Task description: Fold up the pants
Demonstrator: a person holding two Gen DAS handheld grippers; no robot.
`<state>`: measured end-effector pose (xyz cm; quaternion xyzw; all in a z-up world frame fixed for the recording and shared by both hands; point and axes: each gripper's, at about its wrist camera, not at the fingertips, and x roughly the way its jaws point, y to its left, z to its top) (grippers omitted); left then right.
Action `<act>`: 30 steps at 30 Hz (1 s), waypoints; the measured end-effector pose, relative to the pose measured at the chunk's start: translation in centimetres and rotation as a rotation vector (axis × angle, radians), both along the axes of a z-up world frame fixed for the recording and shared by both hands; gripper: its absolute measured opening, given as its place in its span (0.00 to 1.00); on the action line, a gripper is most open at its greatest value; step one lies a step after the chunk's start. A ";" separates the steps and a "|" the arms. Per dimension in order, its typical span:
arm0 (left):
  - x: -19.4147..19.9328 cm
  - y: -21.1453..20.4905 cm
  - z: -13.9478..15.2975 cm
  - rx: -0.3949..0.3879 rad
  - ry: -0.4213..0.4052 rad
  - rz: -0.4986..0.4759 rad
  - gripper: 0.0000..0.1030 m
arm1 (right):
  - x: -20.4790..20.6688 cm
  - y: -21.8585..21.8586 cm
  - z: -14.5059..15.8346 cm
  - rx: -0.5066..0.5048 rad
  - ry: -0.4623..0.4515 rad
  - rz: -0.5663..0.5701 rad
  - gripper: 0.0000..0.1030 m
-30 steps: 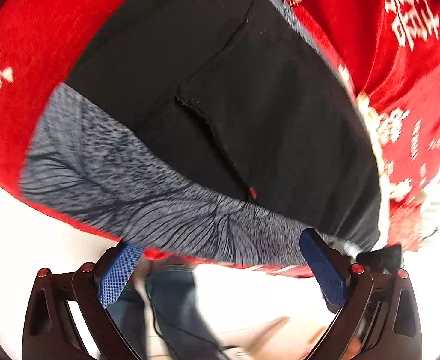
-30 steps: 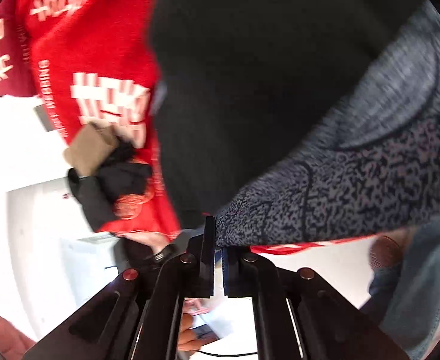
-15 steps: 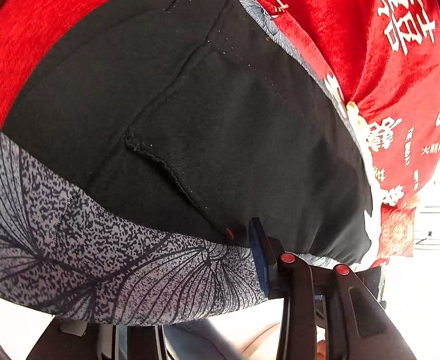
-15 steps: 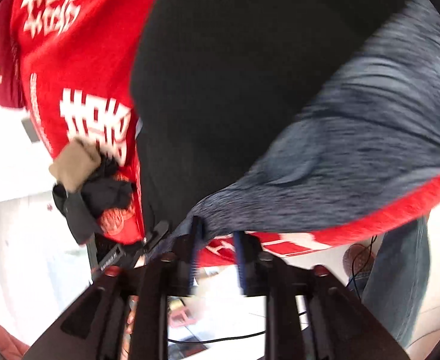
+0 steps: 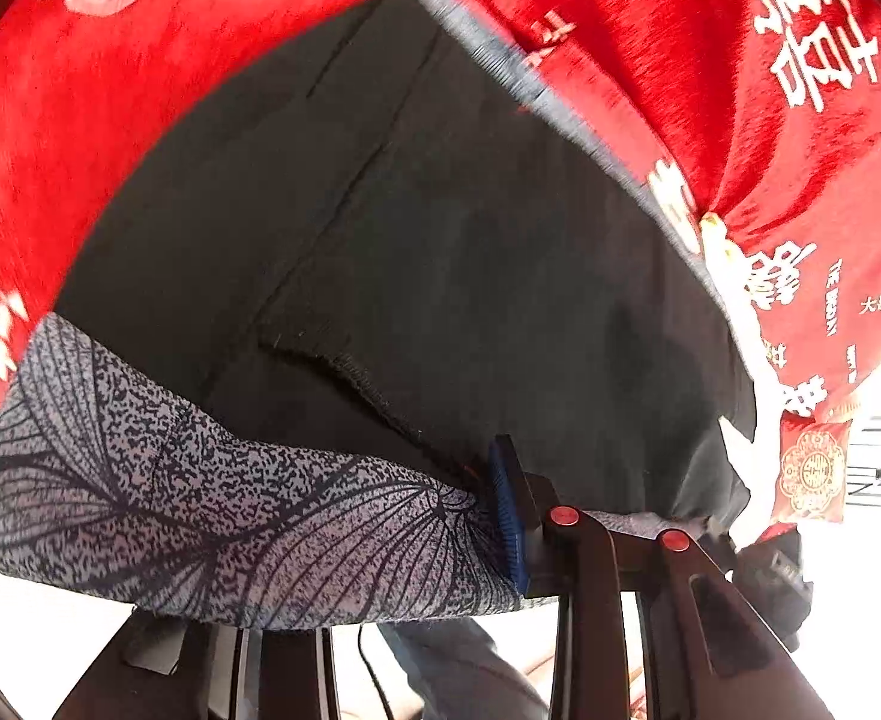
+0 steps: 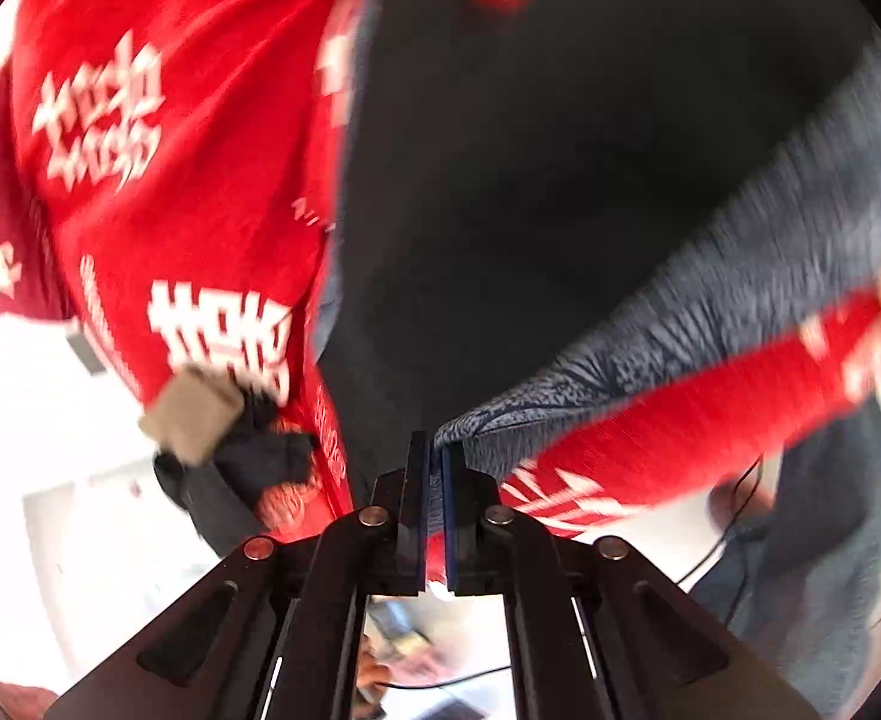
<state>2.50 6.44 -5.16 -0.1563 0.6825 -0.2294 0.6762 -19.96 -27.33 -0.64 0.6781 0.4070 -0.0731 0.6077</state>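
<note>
Black pants (image 5: 440, 240) with a grey leaf-patterned waistband (image 5: 200, 510) lie on a red tablecloth (image 5: 80, 90) printed with white characters. My left gripper (image 5: 488, 516) is shut on the waistband near the back pocket. One blue pad (image 5: 509, 516) shows and the other finger is hidden under the cloth. In the right wrist view the pants (image 6: 560, 180) fill the upper frame. My right gripper (image 6: 434, 462) is shut on the end of the waistband (image 6: 710, 312), with cloth pinched between its fingers.
The red tablecloth (image 6: 170, 210) hangs over the table edge near both grippers. A tan and black bundle (image 6: 200, 420) sits at the left edge. A person's jeans leg (image 6: 812, 540) and a cable stand below; the jeans (image 5: 458, 672) also show under the left gripper.
The left gripper went from wide open to shut on the waistband. The right gripper's fingers parted slightly half a second ago and have shut on the waistband's end.
</note>
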 end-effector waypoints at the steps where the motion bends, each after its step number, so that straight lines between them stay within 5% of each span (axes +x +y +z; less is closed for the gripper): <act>1: 0.4 -0.2 1.1 -0.005 -0.015 0.004 0.32 | 1.3 -0.9 0.9 -0.007 -0.014 0.030 0.04; 6: 5.0 -3.6 5.9 -0.005 -0.125 -0.005 0.32 | 8.3 -7.8 4.4 -0.079 -0.126 0.116 0.04; 11: 8.9 -7.4 5.5 0.019 -0.165 -0.009 0.32 | 12.1 -8.3 4.9 -0.074 -0.063 0.308 0.07; 13: 8.8 -8.0 4.3 0.025 -0.149 -0.012 0.32 | 10.7 -5.8 3.4 -0.020 0.009 0.380 0.36; 14: 8.6 -8.1 3.9 0.033 -0.142 -0.014 0.32 | 8.7 -4.1 1.9 0.023 0.063 0.387 0.64; 15: 8.1 -7.8 3.3 0.035 -0.126 -0.011 0.33 | 7.2 -3.1 1.0 0.052 0.086 0.377 0.69; 21: 6.4 -6.2 1.9 0.039 -0.086 -0.004 0.33 | -2.4 1.6 -5.3 0.188 0.238 0.149 0.69; 26: 5.8 -4.9 1.4 0.073 -0.077 -0.034 0.37 | -4.1 1.6 -7.2 0.158 0.189 -0.009 0.63; 28: 5.3 -4.2 1.2 0.115 -0.087 -0.042 0.50 | -4.2 1.6 -7.4 0.192 0.133 -0.093 0.46; 29: 5.1 -3.9 1.0 0.128 -0.089 -0.047 0.50 | -4.1 1.6 -7.3 0.196 0.116 -0.108 0.07; 30: 4.9 -3.6 0.7 0.146 -0.086 -0.053 0.49 | -3.9 1.5 -7.1 0.185 0.128 -0.109 0.04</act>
